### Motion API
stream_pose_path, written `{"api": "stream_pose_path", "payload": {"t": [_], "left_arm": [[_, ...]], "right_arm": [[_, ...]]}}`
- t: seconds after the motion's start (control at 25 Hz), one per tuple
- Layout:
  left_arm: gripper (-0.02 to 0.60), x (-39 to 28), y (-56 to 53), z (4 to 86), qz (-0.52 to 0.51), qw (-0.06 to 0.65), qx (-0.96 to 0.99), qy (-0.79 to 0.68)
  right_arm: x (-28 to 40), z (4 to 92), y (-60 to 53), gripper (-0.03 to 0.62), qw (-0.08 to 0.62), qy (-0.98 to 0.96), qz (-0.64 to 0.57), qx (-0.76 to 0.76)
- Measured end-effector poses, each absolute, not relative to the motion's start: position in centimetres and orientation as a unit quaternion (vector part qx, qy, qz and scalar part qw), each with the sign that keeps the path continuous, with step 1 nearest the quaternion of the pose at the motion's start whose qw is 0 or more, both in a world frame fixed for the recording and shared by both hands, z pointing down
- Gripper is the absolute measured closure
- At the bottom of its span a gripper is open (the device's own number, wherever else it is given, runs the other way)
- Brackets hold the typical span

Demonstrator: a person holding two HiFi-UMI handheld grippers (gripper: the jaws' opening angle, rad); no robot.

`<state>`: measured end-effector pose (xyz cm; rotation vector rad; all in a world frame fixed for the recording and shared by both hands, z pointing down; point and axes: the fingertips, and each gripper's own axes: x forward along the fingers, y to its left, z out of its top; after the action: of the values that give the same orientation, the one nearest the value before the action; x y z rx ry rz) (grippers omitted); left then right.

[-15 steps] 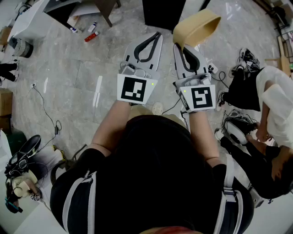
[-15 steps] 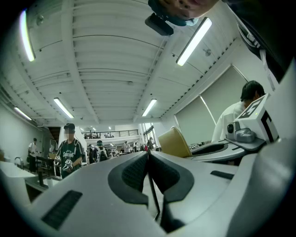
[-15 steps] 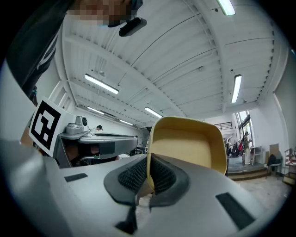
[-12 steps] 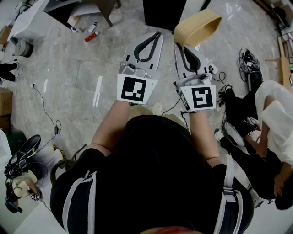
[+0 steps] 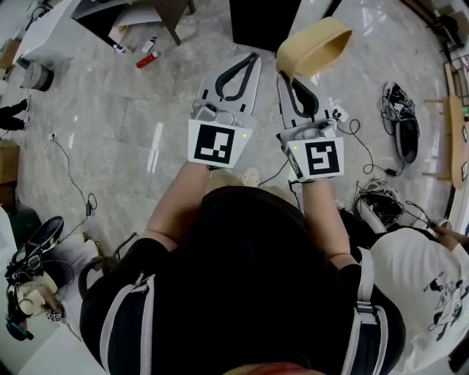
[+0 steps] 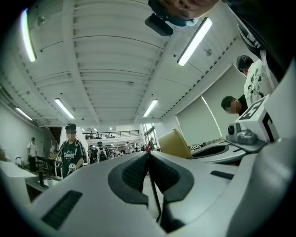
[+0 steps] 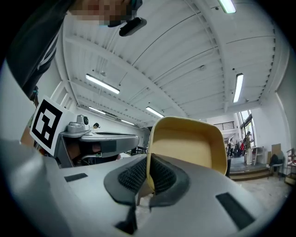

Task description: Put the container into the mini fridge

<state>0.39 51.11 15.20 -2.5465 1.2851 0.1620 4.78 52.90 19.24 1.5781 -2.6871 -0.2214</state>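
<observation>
A tan, empty container hangs in the air by its rim, held by my right gripper, which is shut on its near wall. In the right gripper view the container opens toward the camera, its edge pinched between the black pads. My left gripper is level beside it on the left, shut with nothing between its jaws; its pads meet in the left gripper view, where the container shows off to the right. A dark cabinet-like box stands on the floor just ahead.
Marble floor lies below with bottles and a table leg at upper left. Cables and gear lie at right. A person in a white shirt stands close at lower right. Shoes and clutter sit lower left.
The bystander at right has moved from mid-right toward the lower right corner. Both grippers and the container have hardly shifted.
</observation>
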Motion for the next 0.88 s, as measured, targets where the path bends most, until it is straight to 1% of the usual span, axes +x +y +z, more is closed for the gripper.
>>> {"api": "stream_pose_path", "payload": {"t": [0.28,0.52,0.64,0.76,0.88], "left_arm": [[0.557,1.5,51.2,15.0,0.061,0.144,-0.877,0.453],[0.557,2.1,50.5,15.2,0.051,0.151,-0.874,0.459],[0.557,2.5,49.4,15.0,0.052,0.151,-0.871,0.465],[0.557,2.4,48.0,14.8,0.052,0.157,-0.868,0.467],[0.557,2.0,46.1,15.3,0.05,0.158,-0.868,0.468]], "right_arm": [[5.4,18.6,53.1,0.554,-0.017,-0.869,-0.077,0.488],[6.4,19.2,52.0,0.554,0.004,-0.873,-0.073,0.482],[6.3,18.1,51.0,0.554,-0.034,-0.88,-0.08,0.468],[6.3,18.4,49.5,0.554,-0.024,-0.882,-0.081,0.464],[5.7,18.4,47.9,0.554,-0.037,-0.885,-0.087,0.455]]}}
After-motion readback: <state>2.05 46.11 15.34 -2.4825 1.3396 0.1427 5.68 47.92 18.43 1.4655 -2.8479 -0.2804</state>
